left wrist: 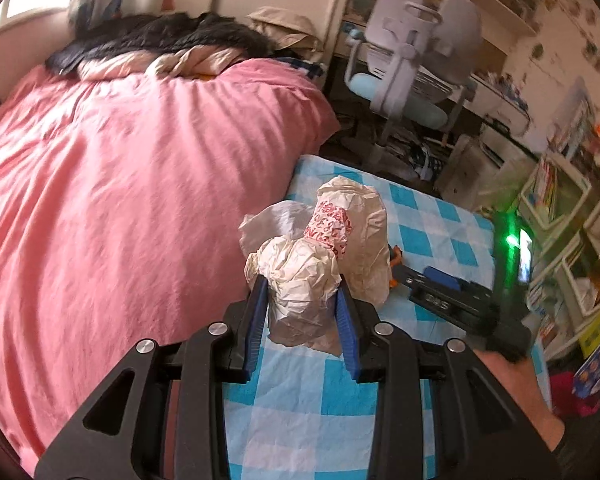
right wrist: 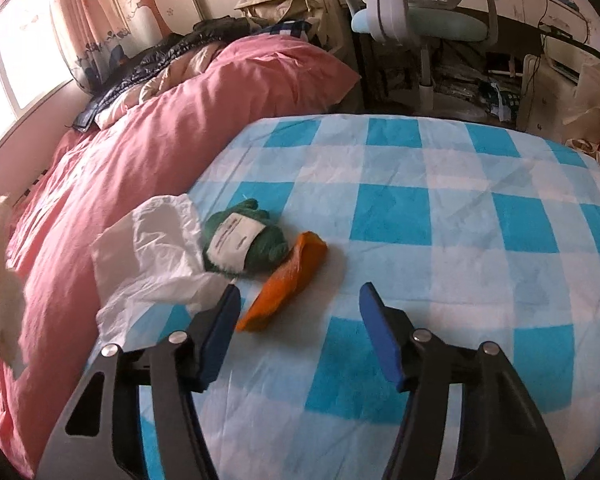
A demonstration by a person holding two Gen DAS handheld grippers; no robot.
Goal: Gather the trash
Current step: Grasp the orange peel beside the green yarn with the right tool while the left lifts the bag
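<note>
Left wrist view puts us between our own blue pads: the left gripper [left wrist: 302, 294] is clamped narrow on a crumpled white paper wrapper with red print [left wrist: 320, 248], which bulges up above the fingers and looks lifted clear of the blue-and-white checked sheet [left wrist: 420, 216]. Past it, low on the right, we see the right gripper [left wrist: 452, 292] from the side, reaching over the same sheet.

From the right wrist view, our right fingers stand apart with nothing between them. Just ahead of the left pad lie an orange wrapper [right wrist: 286, 280], a green yarn-like bundle with a white paper label [right wrist: 244, 242] touching it, and a thin white plastic bag [right wrist: 156, 256] spreading toward the pink duvet [right wrist: 100, 184].

We judge one piece collected and the next pick in hand. The right gripper must shift left and forward so the orange wrapper sits between the pads, then close; the bag's loose edge beside the left pad could get pinched too.

Only the left view shows the held wrapper; only the right view shows the remaining trash clearly.
</note>
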